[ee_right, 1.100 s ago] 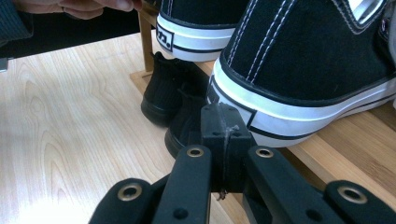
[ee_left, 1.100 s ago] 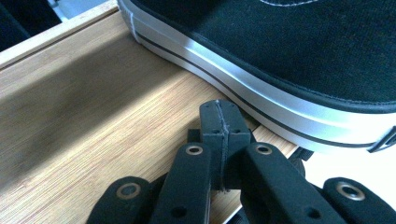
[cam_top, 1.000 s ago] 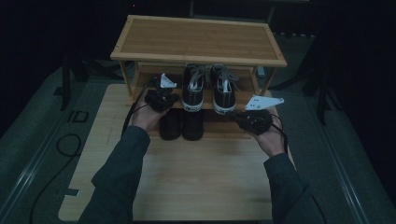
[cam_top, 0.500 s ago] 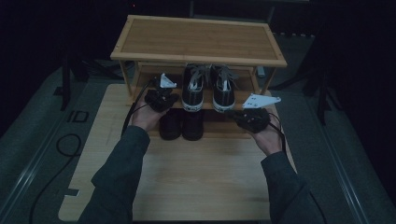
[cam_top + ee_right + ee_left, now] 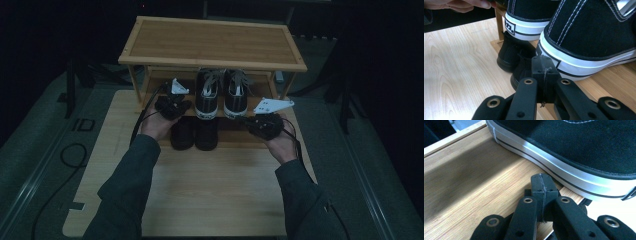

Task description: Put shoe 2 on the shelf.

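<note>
Pair of black canvas sneakers (image 5: 222, 95) with white rubber soles and pale laces, standing side by side on the middle shelf of a wooden shoe rack (image 5: 212, 42), heels toward the person. Second, all-black pair (image 5: 195, 132) on the lowest level, directly beneath.

Left gripper (image 5: 172, 106) held at the shelf edge just left of the sneakers; jaws pressed together, nothing between them. Right gripper (image 5: 265, 125) held just right of the sneakers, jaws likewise pressed together and empty.

Left gripper view: closed jaw tips (image 5: 541, 187) over the bamboo shelf board, close beside the white sole with its thin black stripe (image 5: 564, 167) (touching or not: cannot tell). Grain of the board plain here, lost in the dim high view.

Right gripper view: closed tips (image 5: 544, 66) near the heel of the right sneaker (image 5: 586, 37); heel label on the left sneaker (image 5: 510, 28) and white stitching visible (not readable from above). Black pair (image 5: 511, 55) seen below, and fingers of the other hand (image 5: 461, 4) at top left.
</note>
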Tool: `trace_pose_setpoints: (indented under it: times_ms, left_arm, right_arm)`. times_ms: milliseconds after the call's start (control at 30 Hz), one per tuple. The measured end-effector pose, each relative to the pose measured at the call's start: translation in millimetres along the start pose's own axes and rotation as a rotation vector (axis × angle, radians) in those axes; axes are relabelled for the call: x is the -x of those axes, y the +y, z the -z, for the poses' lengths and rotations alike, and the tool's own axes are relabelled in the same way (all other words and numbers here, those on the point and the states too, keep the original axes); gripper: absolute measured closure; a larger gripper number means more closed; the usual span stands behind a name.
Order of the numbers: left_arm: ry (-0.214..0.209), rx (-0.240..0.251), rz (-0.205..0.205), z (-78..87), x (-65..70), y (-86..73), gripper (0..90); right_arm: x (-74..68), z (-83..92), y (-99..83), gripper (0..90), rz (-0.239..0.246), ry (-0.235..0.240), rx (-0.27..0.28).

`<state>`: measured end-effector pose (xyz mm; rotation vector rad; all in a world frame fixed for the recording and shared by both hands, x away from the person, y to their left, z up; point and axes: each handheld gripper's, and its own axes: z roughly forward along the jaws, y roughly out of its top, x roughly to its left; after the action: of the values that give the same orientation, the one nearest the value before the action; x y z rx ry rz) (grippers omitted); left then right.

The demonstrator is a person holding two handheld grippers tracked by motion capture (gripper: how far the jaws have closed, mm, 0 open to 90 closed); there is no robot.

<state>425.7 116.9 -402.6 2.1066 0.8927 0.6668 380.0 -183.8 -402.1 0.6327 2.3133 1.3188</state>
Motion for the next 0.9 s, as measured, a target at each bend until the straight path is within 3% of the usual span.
trace_pose_setpoints:
  times_ms: [400, 900]
  left_arm:
    - [0.002, -0.001, 0.003, -0.1, 0.5, 0.1, 90.0]
    - [0.003, 0.001, 0.005, -0.1, 0.3, -0.3, 90.0]
  right_arm:
    - [-2.7, -7.0, 7.2, 90.0, 0.011, 0.017, -0.002]
    - [-4.5, -18.4, 1.5, 90.0, 0.018, 0.023, -0.035]
